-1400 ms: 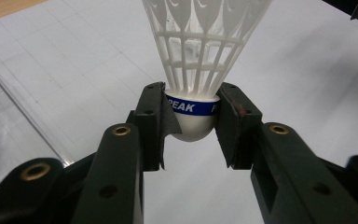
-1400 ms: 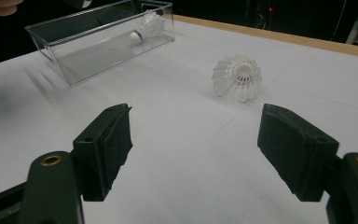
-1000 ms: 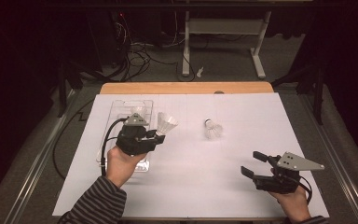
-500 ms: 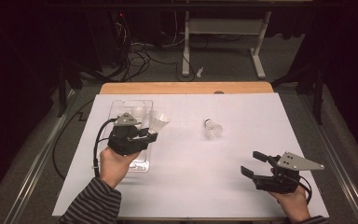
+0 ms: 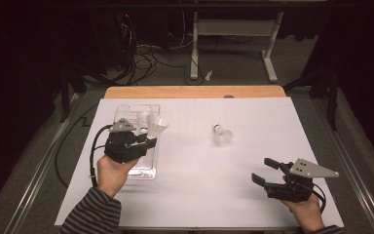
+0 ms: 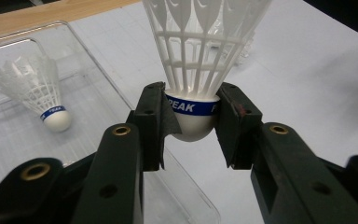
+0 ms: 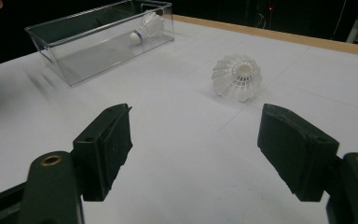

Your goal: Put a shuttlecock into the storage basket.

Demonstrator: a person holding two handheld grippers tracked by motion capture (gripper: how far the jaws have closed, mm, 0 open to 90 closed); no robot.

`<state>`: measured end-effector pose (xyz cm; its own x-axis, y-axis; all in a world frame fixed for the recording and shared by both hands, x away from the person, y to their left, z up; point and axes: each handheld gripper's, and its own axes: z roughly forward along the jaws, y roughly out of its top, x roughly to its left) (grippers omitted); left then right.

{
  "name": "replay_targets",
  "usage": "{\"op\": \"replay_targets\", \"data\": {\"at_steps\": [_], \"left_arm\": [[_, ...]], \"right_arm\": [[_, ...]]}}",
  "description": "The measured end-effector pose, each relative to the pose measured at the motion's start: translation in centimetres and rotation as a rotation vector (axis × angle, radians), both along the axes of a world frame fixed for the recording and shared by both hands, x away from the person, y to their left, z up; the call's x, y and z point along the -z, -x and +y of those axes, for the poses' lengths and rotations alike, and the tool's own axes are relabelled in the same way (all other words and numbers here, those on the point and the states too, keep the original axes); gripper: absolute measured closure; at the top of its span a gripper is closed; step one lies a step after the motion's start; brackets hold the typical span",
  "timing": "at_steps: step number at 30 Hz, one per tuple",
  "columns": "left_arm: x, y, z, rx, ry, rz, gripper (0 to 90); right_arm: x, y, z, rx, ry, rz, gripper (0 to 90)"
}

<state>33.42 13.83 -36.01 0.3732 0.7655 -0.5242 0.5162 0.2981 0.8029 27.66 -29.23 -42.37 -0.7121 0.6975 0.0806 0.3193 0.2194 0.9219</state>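
Left gripper (image 6: 193,140) fingers clamp shuttlecock (image 6: 200,70) by its firm cork; skirt light, crushable. Right gripper (image 7: 200,149) fingers spread, empty.

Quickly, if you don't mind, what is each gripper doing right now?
Left gripper: shut on the cork base of a white plastic shuttlecock, above the clear plastic box.
Right gripper: open, holding nothing.
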Motion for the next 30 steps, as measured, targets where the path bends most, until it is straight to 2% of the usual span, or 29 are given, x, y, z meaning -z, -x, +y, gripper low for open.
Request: {"op": "replay_targets", "data": {"at_steps": [18, 30], "left_arm": [[0.5, -0.6, 1.7, -0.053, -0.002, 0.014, 65.0], [0.7, -1.2, 2.7, -0.098, 0.004, 0.009, 64.9]], "right_arm": [[0.0, 0.0, 0.0, 0.0, 0.002, -0.002, 26.5], [0.0, 0.0, 0.0, -0.001, 0.002, -0.001, 26.4]]}}
